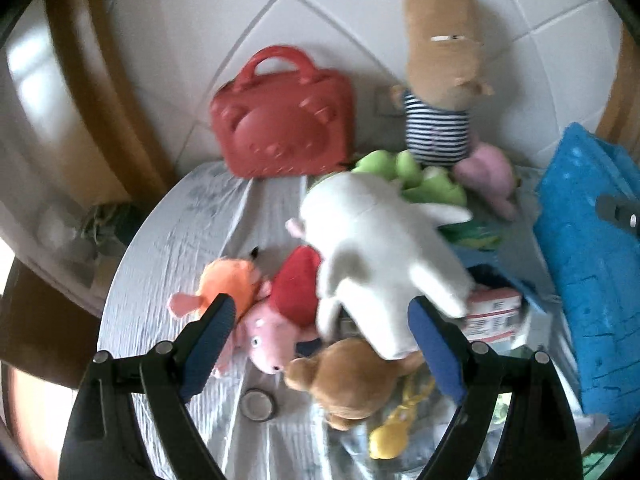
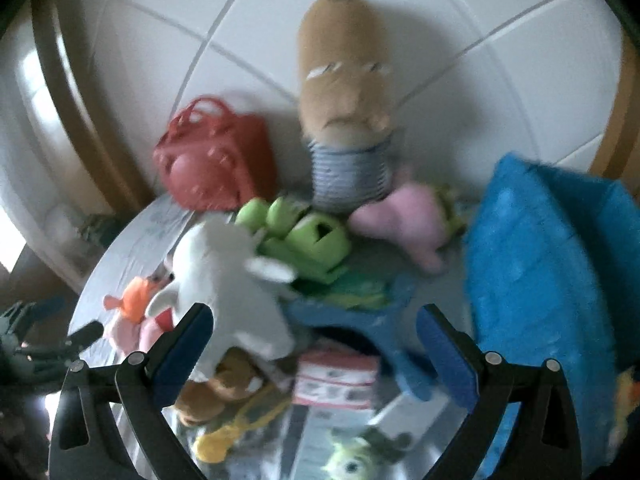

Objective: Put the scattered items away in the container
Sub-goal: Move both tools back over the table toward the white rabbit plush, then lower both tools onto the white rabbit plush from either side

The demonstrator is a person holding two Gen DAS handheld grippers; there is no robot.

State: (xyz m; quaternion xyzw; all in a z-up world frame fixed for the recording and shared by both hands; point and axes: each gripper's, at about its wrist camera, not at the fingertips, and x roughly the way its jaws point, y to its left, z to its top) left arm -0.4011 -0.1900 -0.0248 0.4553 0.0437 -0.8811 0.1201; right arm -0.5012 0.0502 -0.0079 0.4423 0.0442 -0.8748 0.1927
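A round white table (image 1: 168,248) is heaped with soft toys. A white plush (image 1: 376,248) lies on top, over a pink pig plush (image 1: 268,332), an orange plush (image 1: 228,284) and a brown bear (image 1: 352,380). A blue crate (image 1: 592,264) stands at the right. My left gripper (image 1: 320,344) is open above the pig and bear, empty. My right gripper (image 2: 316,356) is open and empty over the white plush (image 2: 228,280), a red-and-white box (image 2: 336,380) and the blue crate (image 2: 540,264).
A red bag (image 1: 284,120) and a tall tan plush in a striped shirt (image 1: 440,80) stand against the tiled wall. Green (image 1: 416,176), pink (image 1: 488,176) and yellow (image 1: 392,428) toys lie around. A tape roll (image 1: 258,404) sits near the front. A green monster toy (image 2: 352,460) lies low.
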